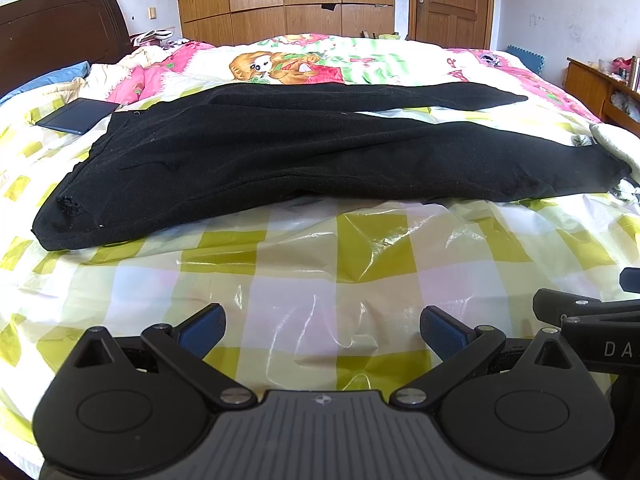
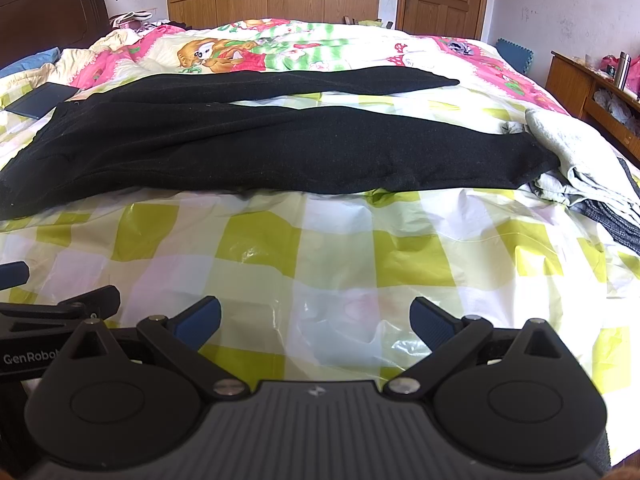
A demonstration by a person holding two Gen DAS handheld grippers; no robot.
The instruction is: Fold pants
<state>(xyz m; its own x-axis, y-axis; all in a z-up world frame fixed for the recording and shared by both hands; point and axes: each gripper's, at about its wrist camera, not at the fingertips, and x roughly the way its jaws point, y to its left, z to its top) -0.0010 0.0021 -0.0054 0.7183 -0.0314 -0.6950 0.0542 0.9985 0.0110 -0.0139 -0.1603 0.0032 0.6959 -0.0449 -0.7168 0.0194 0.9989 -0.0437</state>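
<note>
A: Left wrist view: black pants lie spread flat across the checkered plastic sheet on the bed, waistband at left, two legs splayed to the right. Handling?

B: Looks like soft, limp knit, light, likely to drape and sag. The sheet looks slick, so the fabric may slide. I'd pinch the waistband corner and the near leg hem.

A: Jaws?

B: Left gripper gapes wide, holds nothing, hovers short of the pants. Right gripper likewise: wide apart, empty, touching no cloth.
</note>
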